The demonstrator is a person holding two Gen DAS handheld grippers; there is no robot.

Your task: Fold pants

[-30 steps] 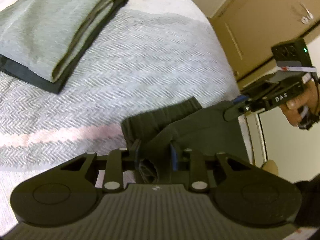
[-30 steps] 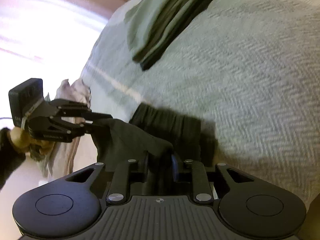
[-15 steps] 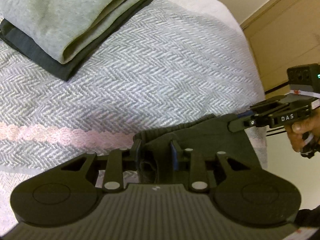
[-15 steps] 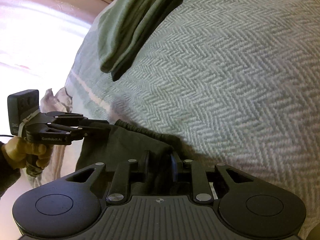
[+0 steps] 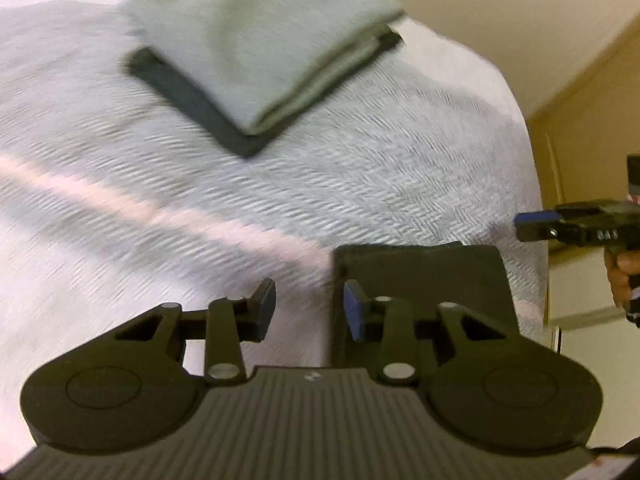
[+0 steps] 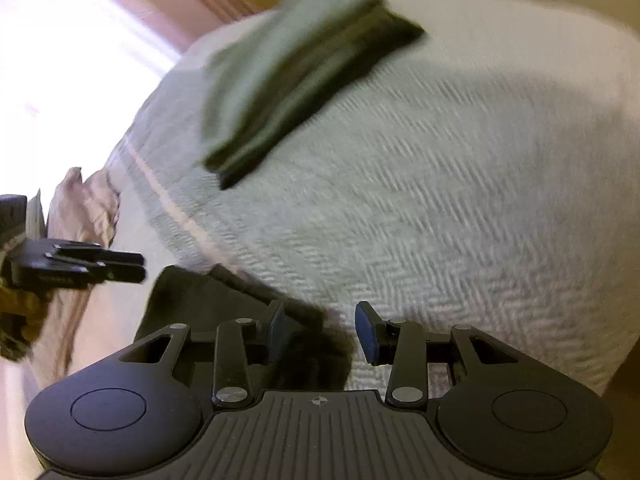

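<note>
Jaws on our left gripper point(image 5: 306, 312) stood parted and had just been opening, nothing between them; the dark folded pants point(image 5: 424, 280) lay flat on the bedspread point(image 5: 360, 184) just beside its right pad. Our right gripper point(image 6: 320, 330) had likewise opened, empty over the pants' edge. A second earlier both had pinched that cloth, lifted and bunched.
</note>
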